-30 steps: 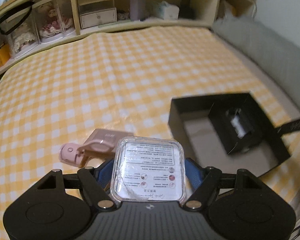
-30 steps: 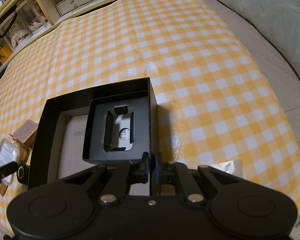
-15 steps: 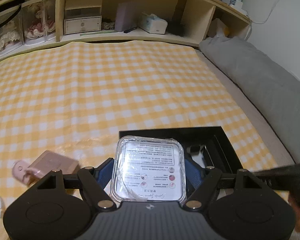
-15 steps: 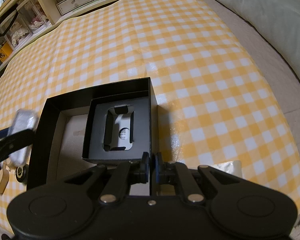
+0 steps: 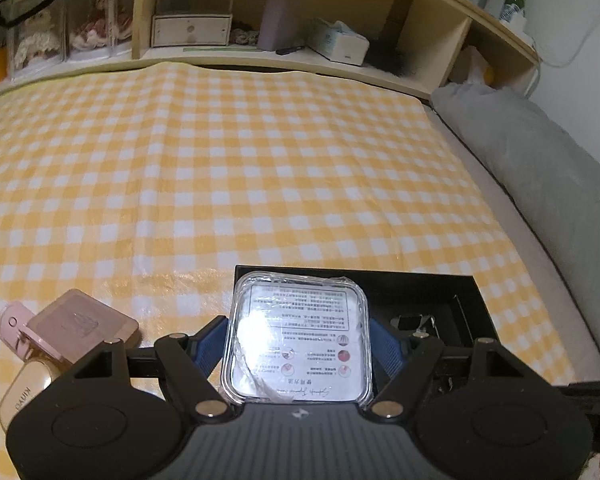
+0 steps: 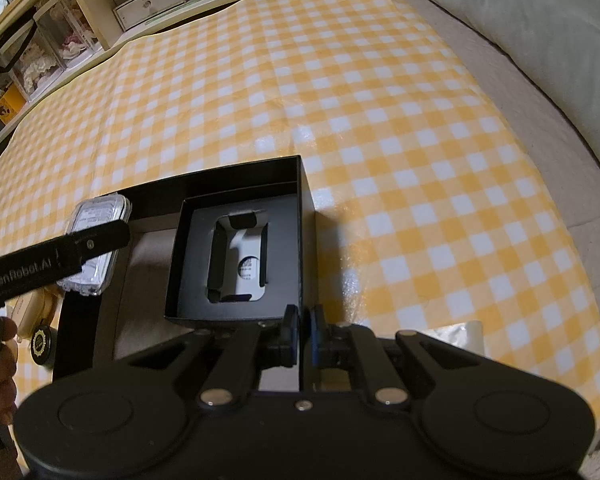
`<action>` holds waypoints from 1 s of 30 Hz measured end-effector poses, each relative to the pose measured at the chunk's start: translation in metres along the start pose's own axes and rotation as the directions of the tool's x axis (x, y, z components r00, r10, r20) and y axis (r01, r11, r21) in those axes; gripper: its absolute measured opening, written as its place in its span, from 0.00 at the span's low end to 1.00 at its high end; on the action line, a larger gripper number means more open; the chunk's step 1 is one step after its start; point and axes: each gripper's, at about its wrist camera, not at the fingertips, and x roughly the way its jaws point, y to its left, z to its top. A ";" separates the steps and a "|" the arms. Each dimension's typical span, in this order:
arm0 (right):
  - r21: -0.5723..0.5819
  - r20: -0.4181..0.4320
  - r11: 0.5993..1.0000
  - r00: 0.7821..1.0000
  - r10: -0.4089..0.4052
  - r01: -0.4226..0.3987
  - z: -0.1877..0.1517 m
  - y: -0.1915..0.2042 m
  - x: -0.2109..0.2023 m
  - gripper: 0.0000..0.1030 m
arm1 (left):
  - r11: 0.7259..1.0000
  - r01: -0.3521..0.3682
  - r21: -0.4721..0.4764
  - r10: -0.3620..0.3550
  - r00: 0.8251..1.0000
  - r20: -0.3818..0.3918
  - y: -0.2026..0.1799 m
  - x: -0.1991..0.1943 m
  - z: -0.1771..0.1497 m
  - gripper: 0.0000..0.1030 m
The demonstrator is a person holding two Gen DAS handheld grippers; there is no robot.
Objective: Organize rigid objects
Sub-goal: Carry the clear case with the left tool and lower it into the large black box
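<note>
Your left gripper (image 5: 298, 344) is pinching the clear plastic case (image 5: 298, 340) by its 2 side edges, and the blue pads (image 5: 384, 346) press on it from each side. The case hangs over the near left part of the black box (image 6: 300, 184), above the box's pale floor. Your right gripper (image 6: 301, 330) is pressed together on the near wall of the box, close to the right corner, and this looks like it holds the box steady. Inside the box on the right sits a smaller gray tray (image 6: 236, 258) with a cut-out hole. The case looks stiff and light, with a shiny wrap that is probably slippery, so keep your hold on the flat side edges and do not squeeze hard, because thin plastic could crack. The free spot for it seems to be the open floor left of the tray. On the yellow checked cloth (image 5: 260, 160), left of the box, a pink case (image 5: 80, 326) and a cream thing (image 5: 24, 396) wait, and they look hard and light too.
</note>
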 end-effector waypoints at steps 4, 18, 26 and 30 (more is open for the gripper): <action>-0.001 0.000 1.000 1.000 0.000 0.000 0.000 -0.001 0.000 0.07 | 1.000 0.010 -0.024 -0.010 1.000 0.005 0.003 0.002 0.001 0.74; -0.001 0.000 1.000 1.000 0.000 0.000 0.001 0.000 -0.001 0.07 | 0.997 0.051 -0.050 -0.053 0.998 -0.027 0.003 -0.004 0.000 0.84; -0.002 0.001 1.000 1.000 -0.001 0.001 0.000 0.000 0.000 0.07 | 0.998 0.059 -0.016 -0.060 0.997 -0.056 -0.005 -0.017 -0.004 0.84; -0.002 0.001 1.000 1.000 -0.001 0.001 0.000 0.000 0.000 0.07 | 0.998 0.063 -0.004 -0.063 0.995 -0.071 -0.008 -0.024 -0.007 0.84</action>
